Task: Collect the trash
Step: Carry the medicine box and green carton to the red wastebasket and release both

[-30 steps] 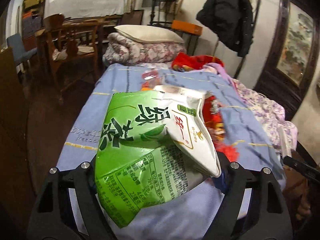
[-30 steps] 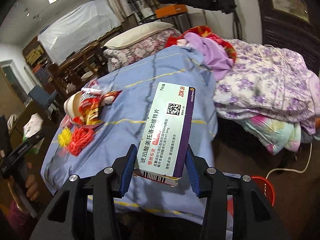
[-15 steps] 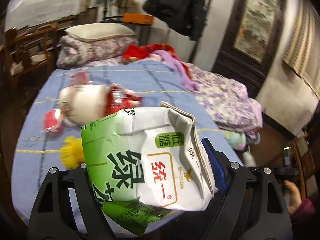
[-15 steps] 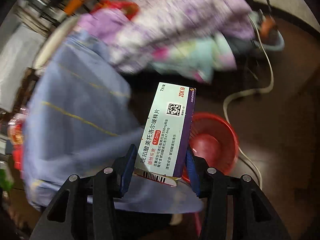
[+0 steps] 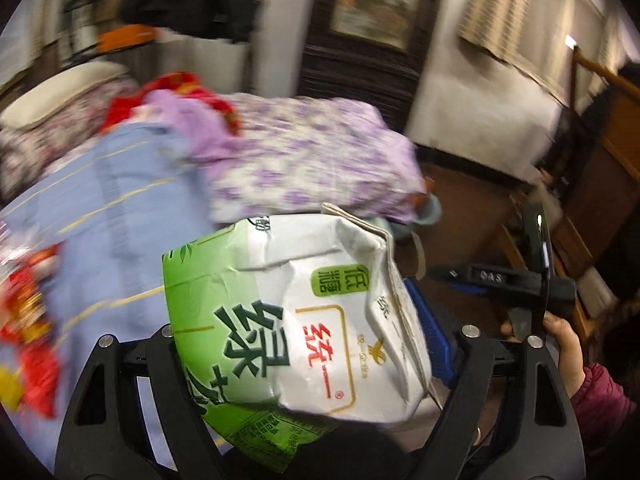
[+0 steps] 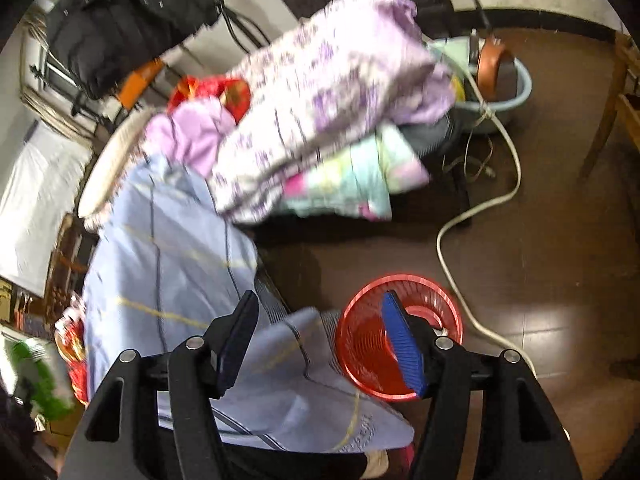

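Left gripper (image 5: 304,344), angled downward, pinches a crumpled green-and-white drink carton (image 5: 296,320) beside the blue bedsheet (image 5: 112,216). Right gripper (image 6: 320,340), tilted down, jaws spreading with nothing between them, hangs above the red basket (image 6: 360,344).

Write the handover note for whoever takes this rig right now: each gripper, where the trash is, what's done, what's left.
Left gripper: clamped on the crumpled green-and-white tea carton, jaws easing apart.
Right gripper: jaws opening, nothing between them, poised over the red basket on the floor beside the bed.
Done: nothing confirmed; the basket's inside is not clearly visible.
Left: bin the carton, then fetch the red wrappers lying on the blue sheet.
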`<action>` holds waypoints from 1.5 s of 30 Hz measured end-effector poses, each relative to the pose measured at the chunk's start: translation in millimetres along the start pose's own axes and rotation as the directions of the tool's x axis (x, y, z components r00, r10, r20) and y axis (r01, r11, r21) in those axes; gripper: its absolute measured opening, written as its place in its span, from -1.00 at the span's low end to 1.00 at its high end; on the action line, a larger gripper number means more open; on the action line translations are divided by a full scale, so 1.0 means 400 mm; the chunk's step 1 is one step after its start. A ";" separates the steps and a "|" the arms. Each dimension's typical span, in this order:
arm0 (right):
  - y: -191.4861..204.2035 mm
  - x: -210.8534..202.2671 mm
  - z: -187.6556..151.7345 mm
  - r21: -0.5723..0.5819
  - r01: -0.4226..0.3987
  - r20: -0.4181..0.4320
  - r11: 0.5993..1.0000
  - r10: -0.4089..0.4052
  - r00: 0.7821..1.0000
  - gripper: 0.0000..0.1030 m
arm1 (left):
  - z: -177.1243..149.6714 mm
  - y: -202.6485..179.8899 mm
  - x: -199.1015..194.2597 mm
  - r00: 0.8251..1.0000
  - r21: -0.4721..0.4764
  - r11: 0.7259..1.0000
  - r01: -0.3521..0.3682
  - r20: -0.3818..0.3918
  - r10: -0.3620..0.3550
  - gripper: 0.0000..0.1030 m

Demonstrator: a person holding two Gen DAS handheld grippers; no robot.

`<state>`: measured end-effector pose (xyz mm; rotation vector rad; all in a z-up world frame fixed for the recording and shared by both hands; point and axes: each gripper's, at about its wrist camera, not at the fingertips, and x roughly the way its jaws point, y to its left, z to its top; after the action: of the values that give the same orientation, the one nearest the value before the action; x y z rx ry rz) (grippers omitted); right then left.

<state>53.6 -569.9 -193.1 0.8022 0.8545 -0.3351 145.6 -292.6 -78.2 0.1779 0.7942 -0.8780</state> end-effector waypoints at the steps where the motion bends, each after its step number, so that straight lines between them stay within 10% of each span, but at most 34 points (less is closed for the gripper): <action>1: -0.002 -0.015 0.007 -0.001 -0.002 0.019 1.000 0.003 1.000 0.23 | 0.009 -0.030 0.033 1.000 0.019 1.000 0.021 -0.014 -0.021 0.62; 13: -0.042 -0.077 0.039 0.007 -0.025 0.079 1.000 0.024 0.997 0.32 | 0.014 -0.131 0.200 0.992 0.054 0.999 0.006 -0.125 0.001 0.81; 26: -0.089 -0.109 0.048 0.066 -0.012 0.107 0.998 0.005 0.994 0.33 | 0.043 -0.204 0.256 0.960 0.075 0.977 0.199 -0.216 -0.179 0.86; 37: -0.036 -0.105 0.030 0.017 -0.029 0.092 0.999 0.028 0.995 0.50 | 0.030 -0.085 0.114 0.996 0.027 0.999 -0.043 -0.074 0.045 0.86; 45: 0.148 -0.114 -0.031 -0.175 -0.053 0.098 0.983 0.071 0.993 0.69 | -0.027 0.070 -0.043 0.954 -0.080 0.952 -0.294 0.042 0.298 0.86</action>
<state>51.7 -523.3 -133.5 0.6432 0.7489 -0.2420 154.0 -259.2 -78.8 0.2031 0.7254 -0.5665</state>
